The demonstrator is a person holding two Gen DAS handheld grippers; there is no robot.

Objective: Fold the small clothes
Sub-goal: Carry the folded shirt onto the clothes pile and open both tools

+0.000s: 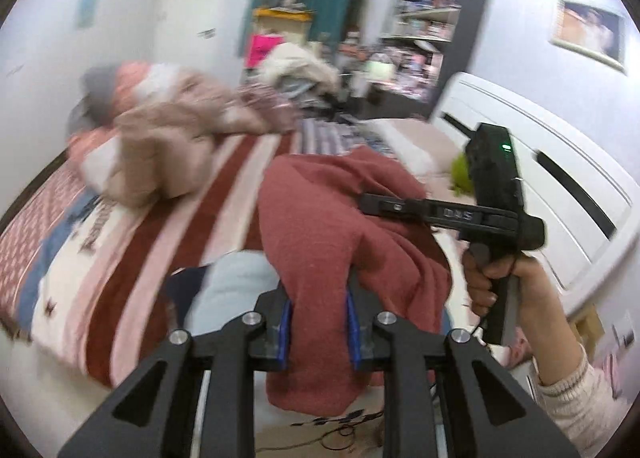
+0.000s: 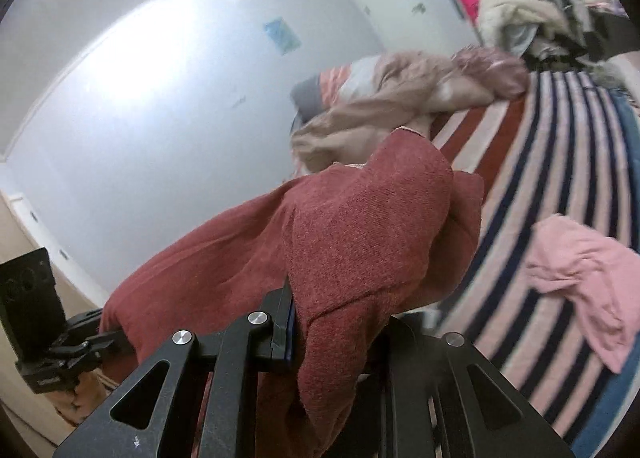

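A rust-red knitted garment (image 1: 340, 226) hangs in the air above the striped bed, held between both grippers. My left gripper (image 1: 318, 332) is shut on its near edge, with cloth bunched between the blue pads. The right gripper (image 1: 370, 204) shows in the left wrist view, pinching the far edge, held by a hand at the right. In the right wrist view the same red garment (image 2: 360, 234) drapes over my right gripper (image 2: 320, 334), which is shut on it; one finger is hidden under the cloth. The left gripper's body (image 2: 36, 322) shows at the far left.
A striped bed cover (image 1: 132, 270) lies below. A beige jacket heap (image 1: 168, 138) and a pillow sit at the bed's far end. A pink garment (image 2: 588, 282) lies on the stripes to the right. A white headboard (image 1: 560, 186) is at the right, and shelves stand behind.
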